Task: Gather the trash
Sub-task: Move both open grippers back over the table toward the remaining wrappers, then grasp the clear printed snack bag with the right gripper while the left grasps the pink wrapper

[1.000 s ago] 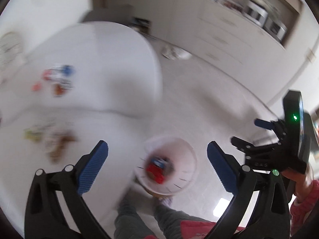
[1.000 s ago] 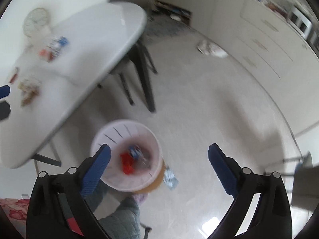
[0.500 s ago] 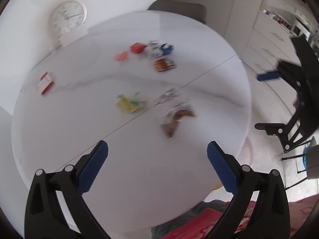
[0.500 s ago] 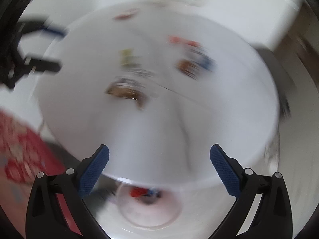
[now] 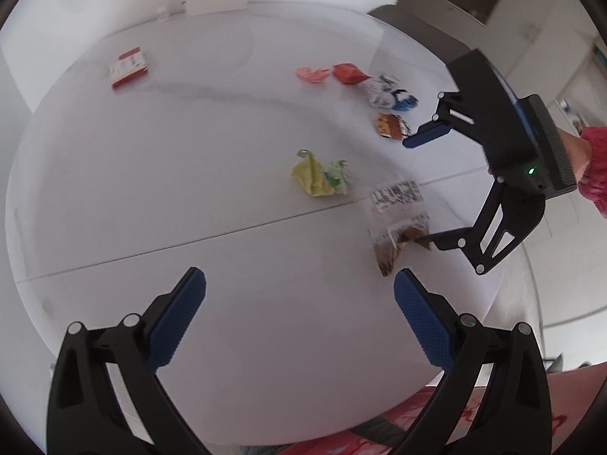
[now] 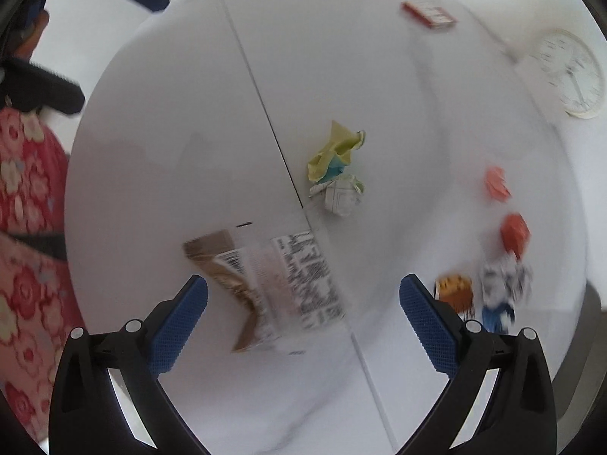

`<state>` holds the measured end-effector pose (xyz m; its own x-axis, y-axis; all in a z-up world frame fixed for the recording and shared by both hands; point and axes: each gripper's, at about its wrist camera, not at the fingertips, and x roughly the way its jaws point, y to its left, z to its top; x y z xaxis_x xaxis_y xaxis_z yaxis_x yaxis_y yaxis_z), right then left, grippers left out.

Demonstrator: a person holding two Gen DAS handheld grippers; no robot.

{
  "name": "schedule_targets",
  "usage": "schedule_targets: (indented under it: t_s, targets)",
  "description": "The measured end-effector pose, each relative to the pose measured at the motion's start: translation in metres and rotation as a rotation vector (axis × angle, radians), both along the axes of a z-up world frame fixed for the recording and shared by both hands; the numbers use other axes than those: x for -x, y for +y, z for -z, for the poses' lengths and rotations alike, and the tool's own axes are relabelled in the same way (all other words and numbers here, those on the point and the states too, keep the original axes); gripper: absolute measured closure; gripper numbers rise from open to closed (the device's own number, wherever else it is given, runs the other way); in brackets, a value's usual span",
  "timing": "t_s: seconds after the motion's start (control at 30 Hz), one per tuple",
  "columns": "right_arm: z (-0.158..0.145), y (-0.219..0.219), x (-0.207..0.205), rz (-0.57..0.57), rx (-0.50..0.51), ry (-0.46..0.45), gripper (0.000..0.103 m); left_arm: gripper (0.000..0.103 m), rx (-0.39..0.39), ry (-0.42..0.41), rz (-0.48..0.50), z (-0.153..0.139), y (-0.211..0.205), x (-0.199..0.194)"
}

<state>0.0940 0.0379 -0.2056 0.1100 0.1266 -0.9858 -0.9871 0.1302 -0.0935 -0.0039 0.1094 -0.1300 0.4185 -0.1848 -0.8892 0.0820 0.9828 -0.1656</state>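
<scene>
The round table (image 5: 159,174) is smooth white, faintly veined like marble, with a soft sheen. The clear wrapper (image 6: 273,280) looks like glossy plastic film, printed and part brown. The yellow wrapper (image 5: 316,177) is crumpled, matt. Both grippers' fingers (image 6: 178,320) are matt black plastic with blue, finely dimpled pads (image 5: 423,320)

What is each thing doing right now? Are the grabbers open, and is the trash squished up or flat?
Left gripper: open, empty.
Right gripper: open, empty.
Clear wrapper: lying flat.
Yellow wrapper: crumpled.
Red-and-white packet: lying flat.
Orange wrapper: crumpled.
Table: strewn with trash.
</scene>
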Motion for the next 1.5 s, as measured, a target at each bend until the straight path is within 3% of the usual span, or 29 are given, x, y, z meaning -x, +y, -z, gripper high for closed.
schedule_targets:
  t_s: [0.23,0.33,0.4,0.5,0.67,0.8,1.0,1.27,1.4,1.5]
  targets:
    - [0.017,0.011,-0.009,-0.083,0.054,0.126,0.019,0.008,0.026,0.02,-0.032,0.01,0.002,-0.012]
    - [0.023,0.015,-0.012,-0.081,0.065,0.155,0.032,0.008,0.024,0.018,-0.02,0.012,0.0,-0.019]
    - [0.024,0.015,-0.011,-0.07,0.071,0.173,0.044,0.008,0.016,0.013,-0.001,0.013,-0.003,-0.022]
    - [0.025,0.011,-0.014,-0.04,0.063,0.191,0.055,0.008,0.006,0.009,0.029,0.015,-0.007,-0.027]
    - [0.017,0.001,-0.014,0.064,0.017,0.224,0.061,0.008,0.026,0.011,0.047,0.019,-0.007,-0.043]
    - [0.003,-0.015,-0.016,0.212,-0.056,0.265,0.062,0.008,0.056,-0.018,0.055,0.012,-0.004,-0.066]
    - [-0.034,-0.065,-0.021,0.605,-0.246,0.309,0.062,0.008,0.072,-0.067,0.148,0.005,-0.006,-0.139]
    - [-0.08,-0.126,0.0,1.217,-0.483,0.174,0.062,0.008,-0.029,-0.105,0.518,0.029,-0.035,-0.257]
    - [-0.088,-0.142,0.01,1.407,-0.58,0.135,0.062,0.01,-0.079,-0.105,0.686,0.047,-0.051,-0.291]
    - [-0.084,-0.143,0.017,1.52,-0.627,0.132,0.062,0.018,-0.121,-0.11,0.782,0.062,-0.065,-0.31]
